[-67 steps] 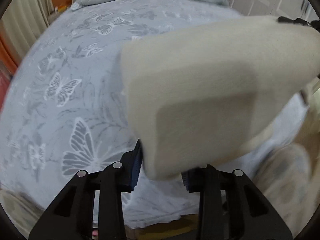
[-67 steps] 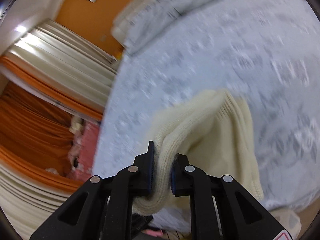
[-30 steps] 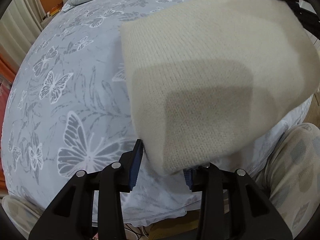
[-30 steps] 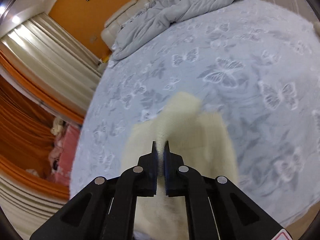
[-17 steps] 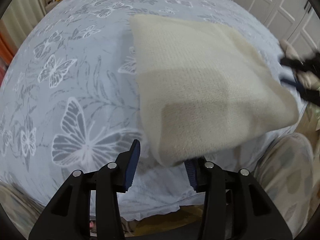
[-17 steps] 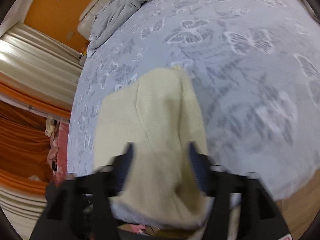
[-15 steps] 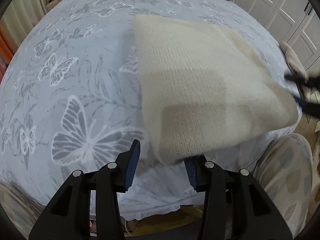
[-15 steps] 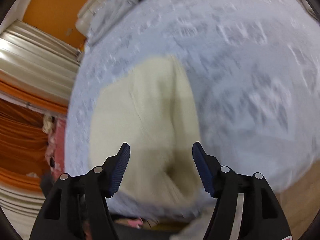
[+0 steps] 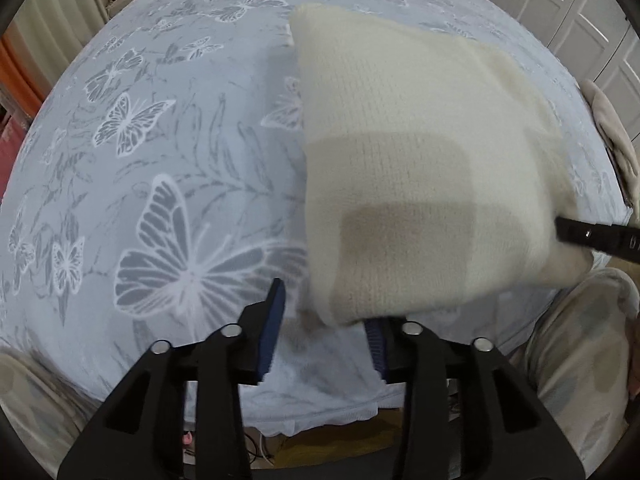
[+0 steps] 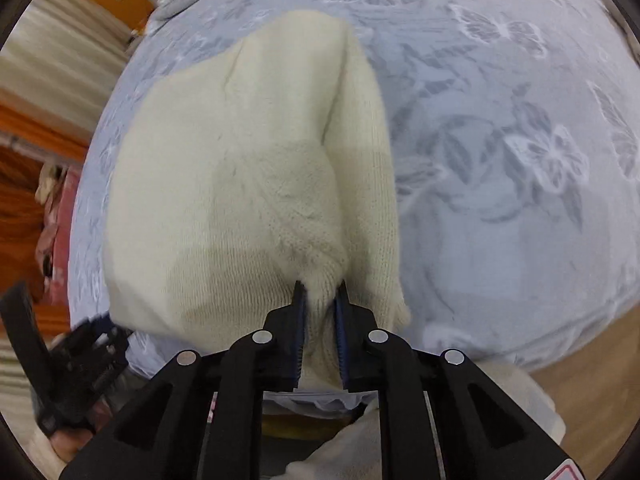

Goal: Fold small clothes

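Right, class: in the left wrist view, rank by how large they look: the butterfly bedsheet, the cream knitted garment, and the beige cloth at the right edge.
1. Butterfly bedsheet, filling most of the view.
2. Cream knitted garment, though it lies near the camera, which enlarges it.
3. Beige cloth, only a sliver, cut off by the frame, so its real size is unsure.

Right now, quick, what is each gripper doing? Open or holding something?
Left gripper: open, its jaws apart at the near corner of the cream knit garment, not pinching it.
Right gripper: closed on the garment's near edge.
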Demonstrator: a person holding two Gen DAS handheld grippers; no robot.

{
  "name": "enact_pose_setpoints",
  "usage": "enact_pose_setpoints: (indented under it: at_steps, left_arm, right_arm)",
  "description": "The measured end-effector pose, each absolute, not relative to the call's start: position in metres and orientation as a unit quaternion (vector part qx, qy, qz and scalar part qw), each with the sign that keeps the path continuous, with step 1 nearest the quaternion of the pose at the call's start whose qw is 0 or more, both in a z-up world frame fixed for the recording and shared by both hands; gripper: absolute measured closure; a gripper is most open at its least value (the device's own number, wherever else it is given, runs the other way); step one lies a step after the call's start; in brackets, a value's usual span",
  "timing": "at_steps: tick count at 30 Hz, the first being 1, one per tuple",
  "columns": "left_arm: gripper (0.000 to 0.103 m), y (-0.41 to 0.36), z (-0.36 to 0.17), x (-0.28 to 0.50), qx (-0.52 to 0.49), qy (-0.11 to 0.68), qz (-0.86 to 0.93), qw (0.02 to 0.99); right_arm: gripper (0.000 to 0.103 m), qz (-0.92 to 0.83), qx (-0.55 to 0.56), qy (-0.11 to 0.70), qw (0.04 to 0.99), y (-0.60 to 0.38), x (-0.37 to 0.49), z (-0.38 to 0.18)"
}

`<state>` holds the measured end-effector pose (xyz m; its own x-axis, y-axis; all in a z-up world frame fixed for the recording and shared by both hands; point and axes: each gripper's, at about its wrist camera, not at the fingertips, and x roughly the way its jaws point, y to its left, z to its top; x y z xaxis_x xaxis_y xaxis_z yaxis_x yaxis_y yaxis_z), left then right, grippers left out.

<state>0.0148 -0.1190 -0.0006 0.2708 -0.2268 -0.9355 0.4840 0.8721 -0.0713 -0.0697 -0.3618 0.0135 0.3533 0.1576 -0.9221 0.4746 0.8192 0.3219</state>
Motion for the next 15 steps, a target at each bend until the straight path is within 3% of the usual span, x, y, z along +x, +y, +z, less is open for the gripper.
enact_pose_setpoints:
  at_steps: [2,4,8,10,11,15]
  left_arm:
    - [0.05,-0.105,0.008,0.008,0.103,0.565,-0.238,0.784]
    - [0.035,-0.089,0.018,0.0,0.109,0.55,-0.242,0.792]
    - [0.029,-0.056,0.031,-0.016,0.15,0.519,-0.22,0.812]
    - [0.029,-0.04,0.034,-0.017,0.135,0.522,-0.205,0.817]
    - [0.028,-0.036,0.035,-0.015,0.126,0.523,-0.203,0.818]
    - [0.026,-0.022,0.047,-0.012,0.105,0.514,-0.187,0.83]
  right_arm:
    - [0.078,-0.125,0.285,0.531,0.788,-0.362,-0.077,0.038]
    - [0.077,-0.146,0.27,0.496,0.812,-0.355,-0.091,0.069]
    - [0.078,-0.074,0.247,0.476,0.841,-0.316,-0.088,0.096]
    - [0.09,-0.006,0.235,0.502,0.833,-0.275,-0.072,0.089]
    - [0.103,0.018,0.233,0.515,0.825,-0.26,-0.067,0.081]
    - [0.103,0.032,0.22,0.555,0.801,-0.215,-0.046,0.032]
